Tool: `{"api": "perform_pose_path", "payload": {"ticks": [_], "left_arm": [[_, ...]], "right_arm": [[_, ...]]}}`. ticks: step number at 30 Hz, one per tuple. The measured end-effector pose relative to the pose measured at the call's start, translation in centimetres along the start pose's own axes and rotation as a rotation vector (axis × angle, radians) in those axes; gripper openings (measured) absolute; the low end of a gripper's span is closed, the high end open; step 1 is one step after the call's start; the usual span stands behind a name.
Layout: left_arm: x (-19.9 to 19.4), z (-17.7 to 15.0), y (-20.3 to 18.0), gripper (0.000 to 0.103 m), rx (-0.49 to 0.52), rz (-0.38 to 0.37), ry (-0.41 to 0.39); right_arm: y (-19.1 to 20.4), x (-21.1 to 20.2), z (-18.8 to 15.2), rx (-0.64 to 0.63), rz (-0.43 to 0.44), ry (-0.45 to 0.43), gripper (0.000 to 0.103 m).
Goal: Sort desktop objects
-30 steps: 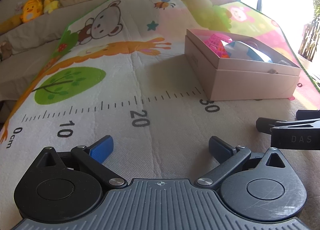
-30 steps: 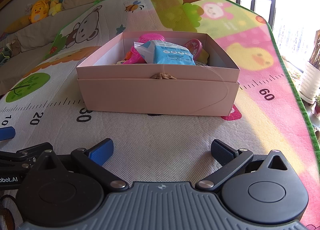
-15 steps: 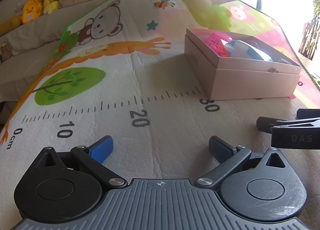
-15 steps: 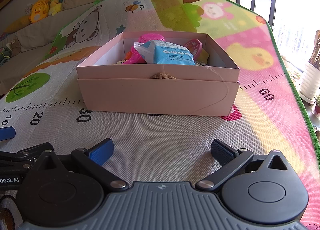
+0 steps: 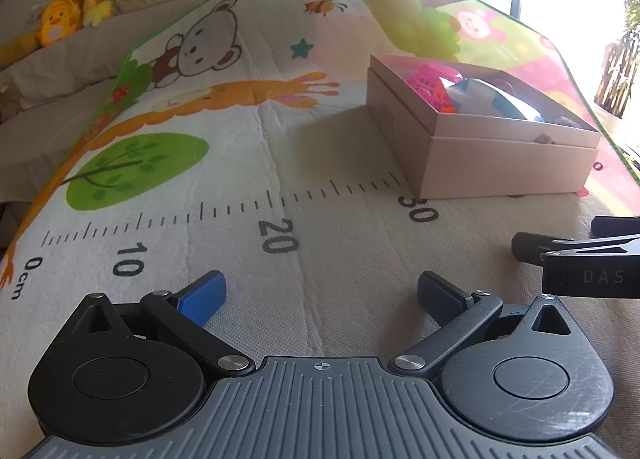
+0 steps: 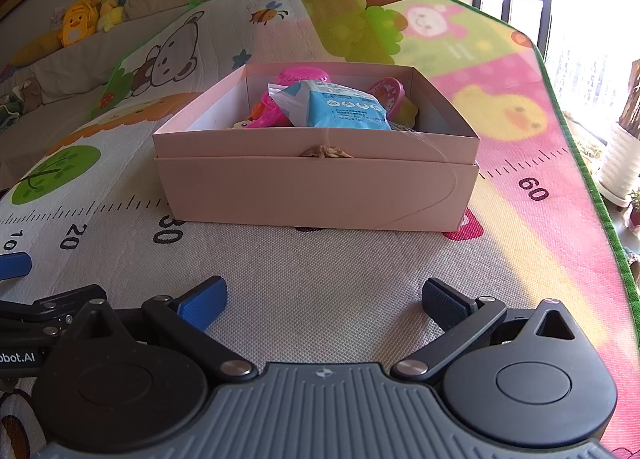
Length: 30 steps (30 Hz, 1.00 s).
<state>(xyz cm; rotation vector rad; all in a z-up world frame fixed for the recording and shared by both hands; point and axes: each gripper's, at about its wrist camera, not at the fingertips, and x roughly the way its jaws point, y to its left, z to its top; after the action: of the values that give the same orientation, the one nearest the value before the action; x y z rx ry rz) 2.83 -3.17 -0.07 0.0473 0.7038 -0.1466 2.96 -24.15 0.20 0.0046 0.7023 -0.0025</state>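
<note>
Right wrist view looks straight into the pink box point(image 6: 316, 187), so you can see a blue packet point(image 6: 340, 107) lying on top of pink plastic toys point(image 6: 280, 107). From the left wrist view the box point(image 5: 492, 151) is off to the right and mostly shows its side walls. Both grippers sit low over the play mat point(image 6: 320, 267), side by side, short of the box. Left gripper point(image 5: 320, 295) has its fingers spread wide, nothing between them. Same for the right gripper point(image 6: 324, 299): released, empty. Plush toys point(image 6: 80, 19) line the back.
</note>
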Motion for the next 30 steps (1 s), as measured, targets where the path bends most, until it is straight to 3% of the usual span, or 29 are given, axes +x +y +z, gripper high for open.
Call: {"api": "perform_pose_path", "payload": {"ticks": [30], "left_arm": [[0.01, 0.03, -0.16, 0.103, 0.006, 0.002, -0.001]], "right_arm": [[-0.04, -0.02, -0.01, 0.000, 0.000, 0.000, 0.103]]}}
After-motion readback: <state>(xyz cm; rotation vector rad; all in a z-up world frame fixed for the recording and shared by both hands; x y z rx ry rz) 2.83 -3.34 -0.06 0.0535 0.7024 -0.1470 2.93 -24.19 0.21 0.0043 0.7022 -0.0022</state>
